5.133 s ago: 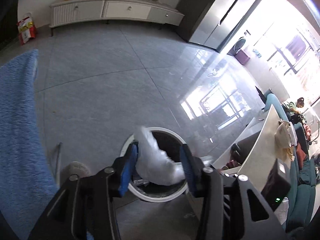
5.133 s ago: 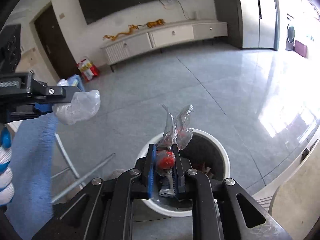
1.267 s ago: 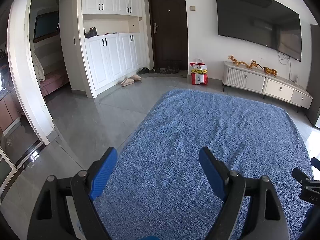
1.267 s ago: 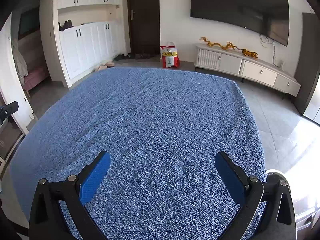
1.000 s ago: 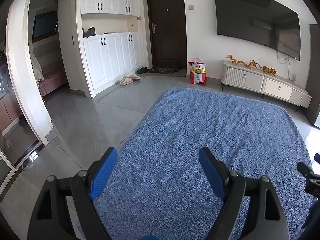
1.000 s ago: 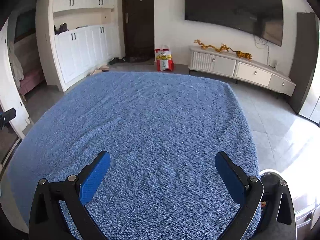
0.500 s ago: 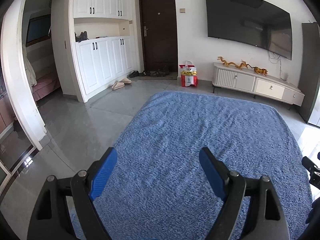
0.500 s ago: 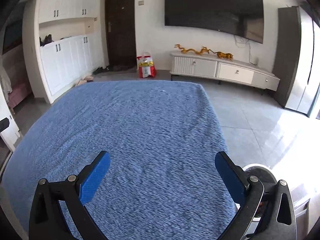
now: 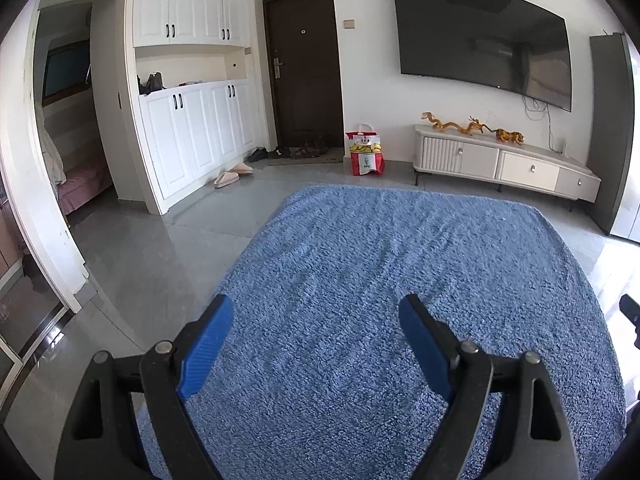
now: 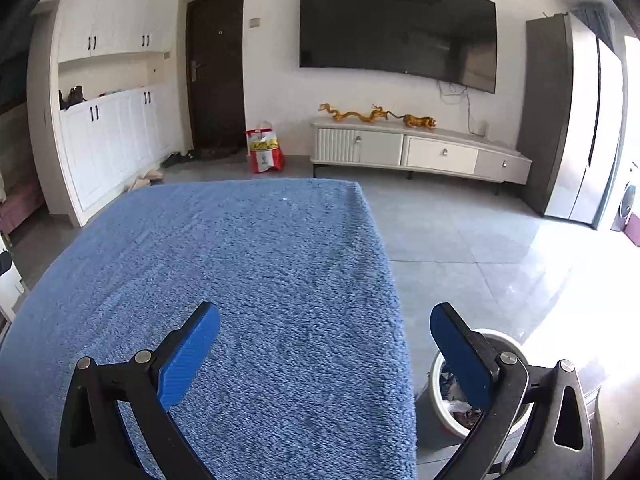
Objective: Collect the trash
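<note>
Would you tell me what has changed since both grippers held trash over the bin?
Both have let go: the left gripper and right gripper are now open and empty, turned toward the blue cloth. The white bin remains on the floor, trash inside.

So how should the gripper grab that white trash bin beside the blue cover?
Probably by the rim: the white trash bin stands upright and open-topped on the floor beside the blue cover. Come from above, one finger inside, one outside. The right gripper, open and empty, is nearest.

Two tongs (image 9: pixel 316 344) (image 10: pixel 324 344), one blue cloth (image 10: pixel 256 272), one bin (image 10: pixel 440 412), perhaps two slippers (image 9: pixel 232 174).
</note>
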Tool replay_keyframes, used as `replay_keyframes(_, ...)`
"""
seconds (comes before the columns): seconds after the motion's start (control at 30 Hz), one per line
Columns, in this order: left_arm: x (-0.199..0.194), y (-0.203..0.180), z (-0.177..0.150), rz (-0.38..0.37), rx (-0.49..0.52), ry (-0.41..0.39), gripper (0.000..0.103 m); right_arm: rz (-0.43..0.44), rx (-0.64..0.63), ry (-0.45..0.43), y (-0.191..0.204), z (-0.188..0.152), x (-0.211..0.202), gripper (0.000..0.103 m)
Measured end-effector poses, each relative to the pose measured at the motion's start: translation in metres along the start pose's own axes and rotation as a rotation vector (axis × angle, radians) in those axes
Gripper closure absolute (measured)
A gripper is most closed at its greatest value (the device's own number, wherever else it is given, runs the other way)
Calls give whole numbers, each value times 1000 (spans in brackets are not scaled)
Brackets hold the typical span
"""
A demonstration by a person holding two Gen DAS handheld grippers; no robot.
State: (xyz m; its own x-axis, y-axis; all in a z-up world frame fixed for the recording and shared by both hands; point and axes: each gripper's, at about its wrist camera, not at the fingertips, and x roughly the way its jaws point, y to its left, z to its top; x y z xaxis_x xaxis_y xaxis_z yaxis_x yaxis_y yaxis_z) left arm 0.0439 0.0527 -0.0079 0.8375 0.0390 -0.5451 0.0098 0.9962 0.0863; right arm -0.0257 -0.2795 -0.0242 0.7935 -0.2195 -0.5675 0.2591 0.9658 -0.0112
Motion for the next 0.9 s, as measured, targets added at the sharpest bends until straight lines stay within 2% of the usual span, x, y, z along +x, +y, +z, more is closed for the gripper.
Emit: replay_keyframes(0.9, -7, -15, -6, -22, 52, -24, 19, -24, -11, -22, -3, -2, -17, 0)
